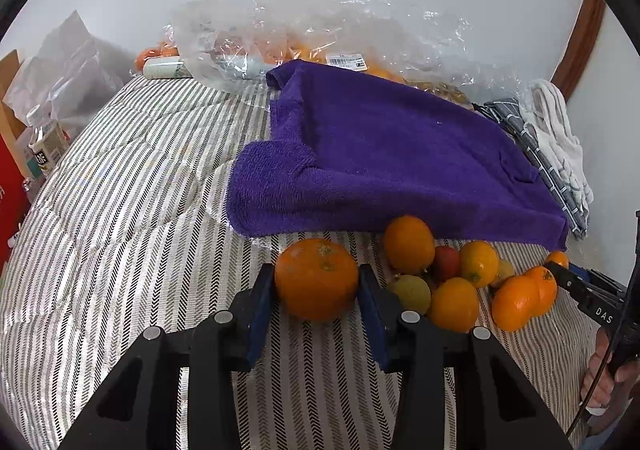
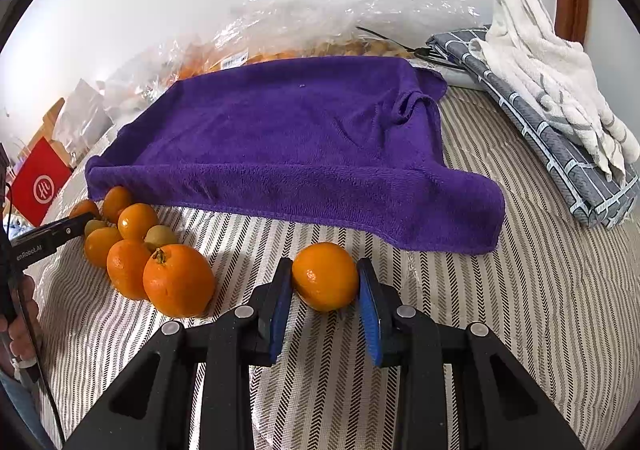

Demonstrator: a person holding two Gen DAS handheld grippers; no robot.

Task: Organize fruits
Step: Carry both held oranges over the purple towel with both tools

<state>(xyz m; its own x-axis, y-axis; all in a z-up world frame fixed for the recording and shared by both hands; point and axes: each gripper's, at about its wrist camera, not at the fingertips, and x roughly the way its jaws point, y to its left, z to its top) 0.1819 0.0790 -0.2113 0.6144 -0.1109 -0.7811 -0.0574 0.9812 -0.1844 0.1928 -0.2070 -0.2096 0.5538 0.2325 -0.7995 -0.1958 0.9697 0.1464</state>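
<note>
My left gripper (image 1: pixel 317 284) is shut on a large orange (image 1: pixel 316 277) just above the striped cloth (image 1: pixel 120 210). To its right lies a pile of fruit (image 1: pixel 452 278): oranges, a red fruit and greenish ones. My right gripper (image 2: pixel 325 282) is shut on a smaller orange (image 2: pixel 325 276), in front of the purple towel (image 2: pixel 288 138). The same pile (image 2: pixel 140 250) shows at the left of the right wrist view. The purple towel (image 1: pixel 384 154) lies draped over something flat behind the fruit.
A clear plastic bag of oranges (image 1: pixel 320 46) lies behind the towel. Folded grey and white cloths (image 2: pixel 560 110) sit at the right. A bottle (image 1: pixel 44 146) and a red box (image 2: pixel 38 182) stand at the left edge.
</note>
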